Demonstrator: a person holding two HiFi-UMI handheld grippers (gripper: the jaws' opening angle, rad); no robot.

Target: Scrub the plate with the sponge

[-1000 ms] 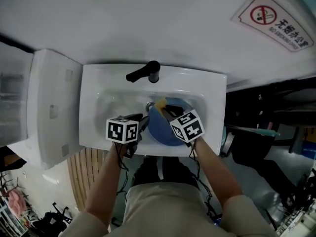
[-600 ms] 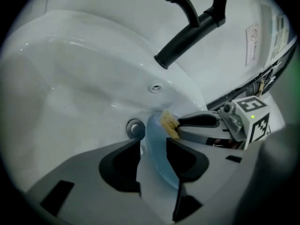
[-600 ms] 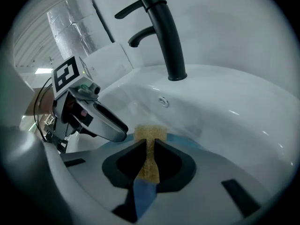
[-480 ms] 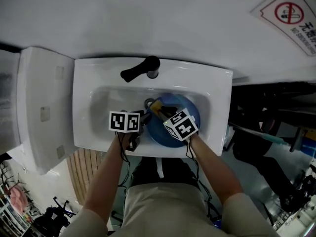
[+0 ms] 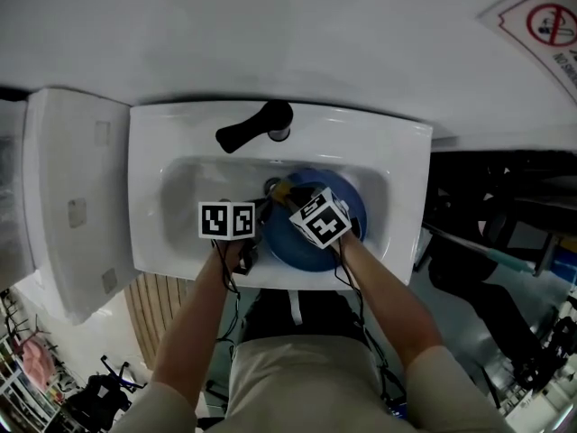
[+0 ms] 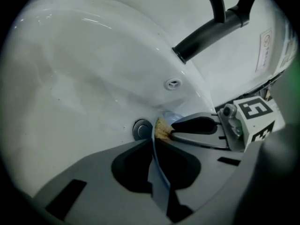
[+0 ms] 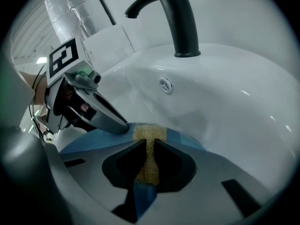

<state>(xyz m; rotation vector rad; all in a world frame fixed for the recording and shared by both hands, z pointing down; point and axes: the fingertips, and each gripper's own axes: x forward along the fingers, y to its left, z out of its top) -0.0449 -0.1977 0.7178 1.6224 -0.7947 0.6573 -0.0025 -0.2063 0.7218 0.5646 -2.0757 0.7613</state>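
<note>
Down inside a white sink [image 5: 144,206], below a black faucet [image 5: 254,126], a blue plate [image 5: 290,244] sits in the basin, close to the round metal drain [image 6: 142,129]. A person leans over it, forearms reaching in from the near edge, with a gripper in each hand. The left gripper [image 6: 153,146] is at the plate's left side. Its fingers [image 6: 87,175] have just been closing, and they pinch the thin blue rim between them. The right gripper [image 7: 150,149] comes over the plate from the near side, its fingers [image 7: 212,175] clamped on a yellow sponge [image 7: 149,134]. The sponge's far end sticks out past the fingertips and rests on the plate's surface, just beside the tips of the left gripper.
</note>
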